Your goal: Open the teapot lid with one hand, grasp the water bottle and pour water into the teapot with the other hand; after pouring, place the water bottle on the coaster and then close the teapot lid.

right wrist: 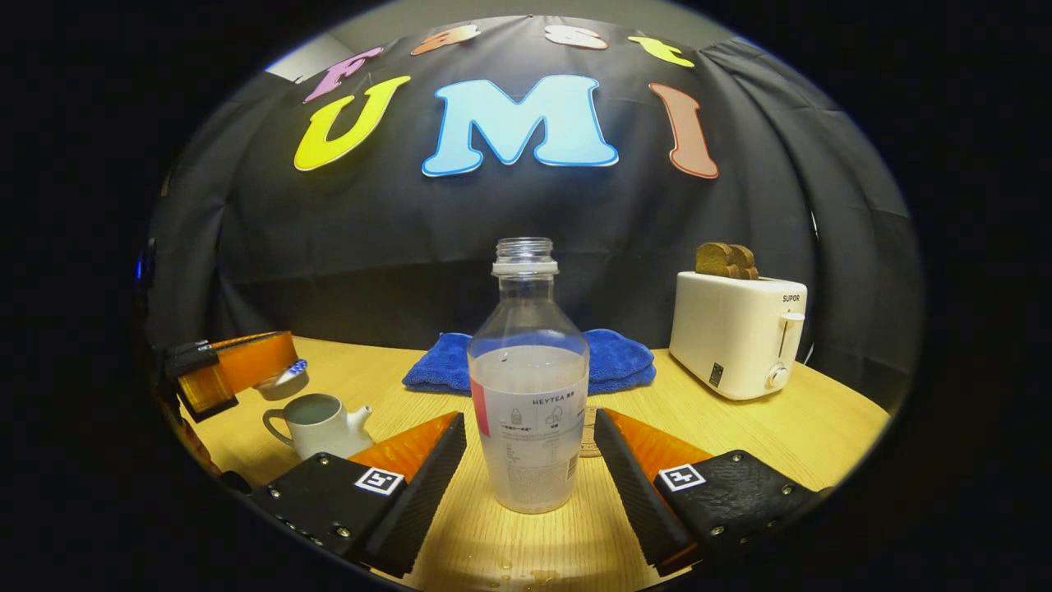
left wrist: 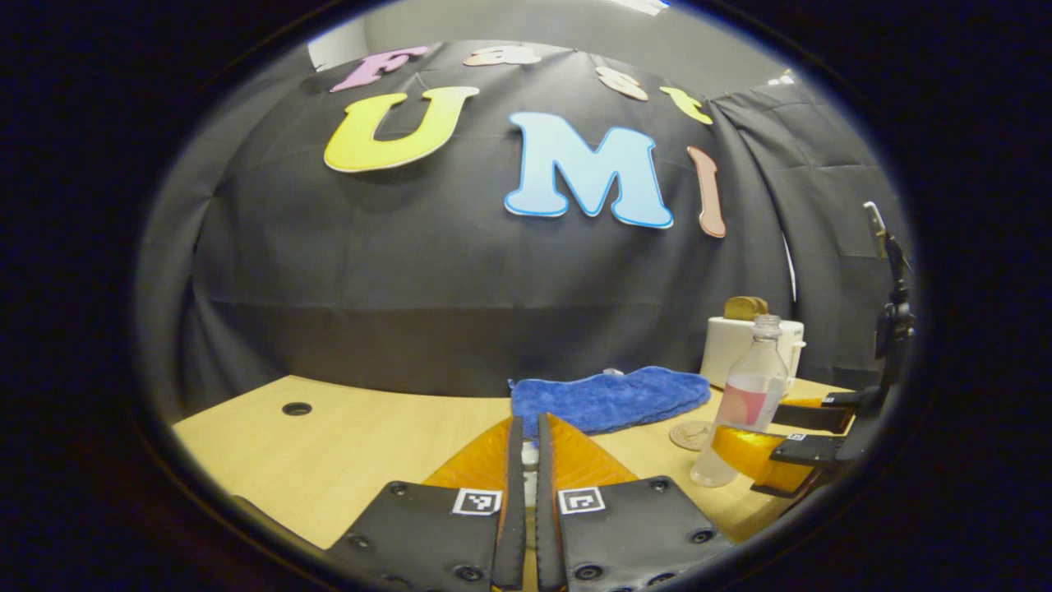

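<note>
Step now, I'd say: grab the bottle point(right wrist: 528, 386). It stands upright on the desk point(right wrist: 789, 432), cap off, about half full, between the right gripper point(right wrist: 530, 460) fingers, w/ gaps both sides, nothing held. Left gripper point(left wrist: 530, 460) is nearly closed on something small and pale, prob. the lid point(right wrist: 283, 380), held up over the open teapot point(right wrist: 316, 423). Coaster point(left wrist: 690, 434) lies just behind the bottle. To do it well: centre on the label band, close evenly, lift straight, no squeezing since it's uncapped, and keep the lid clear of the pot mouth.
</note>
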`<state>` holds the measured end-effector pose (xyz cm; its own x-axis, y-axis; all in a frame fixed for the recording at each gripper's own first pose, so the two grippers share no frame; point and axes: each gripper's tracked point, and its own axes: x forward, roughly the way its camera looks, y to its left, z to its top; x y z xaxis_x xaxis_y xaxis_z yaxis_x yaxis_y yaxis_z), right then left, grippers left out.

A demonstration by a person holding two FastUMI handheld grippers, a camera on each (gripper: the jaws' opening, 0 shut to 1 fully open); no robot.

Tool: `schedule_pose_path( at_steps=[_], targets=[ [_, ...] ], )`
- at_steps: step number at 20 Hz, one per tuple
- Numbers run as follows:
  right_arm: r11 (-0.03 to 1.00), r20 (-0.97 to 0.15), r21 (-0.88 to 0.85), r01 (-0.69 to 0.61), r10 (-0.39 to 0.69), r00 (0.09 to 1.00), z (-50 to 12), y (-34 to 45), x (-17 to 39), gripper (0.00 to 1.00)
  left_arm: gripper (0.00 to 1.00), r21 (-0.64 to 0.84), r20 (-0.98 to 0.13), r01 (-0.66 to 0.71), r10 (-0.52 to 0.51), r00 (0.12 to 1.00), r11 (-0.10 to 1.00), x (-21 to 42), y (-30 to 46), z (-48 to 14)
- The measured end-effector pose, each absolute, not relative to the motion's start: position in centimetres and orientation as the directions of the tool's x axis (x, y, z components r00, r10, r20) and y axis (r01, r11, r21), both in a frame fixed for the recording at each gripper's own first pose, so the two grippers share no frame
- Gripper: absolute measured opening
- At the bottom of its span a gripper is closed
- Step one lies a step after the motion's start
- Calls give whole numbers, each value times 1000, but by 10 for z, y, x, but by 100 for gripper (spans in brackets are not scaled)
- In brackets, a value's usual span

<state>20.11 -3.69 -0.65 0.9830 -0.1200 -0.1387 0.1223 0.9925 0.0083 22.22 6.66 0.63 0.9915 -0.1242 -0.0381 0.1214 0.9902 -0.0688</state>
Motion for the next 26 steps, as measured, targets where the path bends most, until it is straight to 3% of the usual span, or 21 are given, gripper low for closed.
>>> schedule_pose_path(
  at_steps=[8,9,10,13,14,15,16,21,26],
  targets=[
    [994,-135,-11,112,-112,984,-8,-36,201,97,11,-55,-27,4,-6,1000,998,199,142,2],
    [993,-133,-15,113,-114,985,-6,-35,199,94,14,-61,-15,1,-2,1000,998,197,145,6],
    [993,-131,-21,118,-119,984,-5,-35,199,84,14,-63,-7,3,-3,1000,998,196,145,9],
    [991,-124,-47,125,-130,984,-6,-34,198,84,11,-74,-11,7,-8,1000,997,198,144,3],
    [991,-119,-57,125,-131,984,-5,-34,202,74,14,-78,-15,11,-12,1000,997,199,144,2],
    [990,-117,-70,125,-133,984,-3,-31,199,76,11,-78,-20,12,-14,1000,997,199,143,-1],
    [988,-118,-97,121,-133,984,-3,-30,199,76,14,-79,-22,14,-16,1000,997,199,142,-2],
    [944,-100,-307,121,-158,982,4,-27,199,75,11,-93,-5,24,-24,1000,995,198,143,4],
    [824,-81,-563,57,-124,989,16,-11,200,76,14,-96,4,27,-27,1000,995,194,147,6]
  ],
)
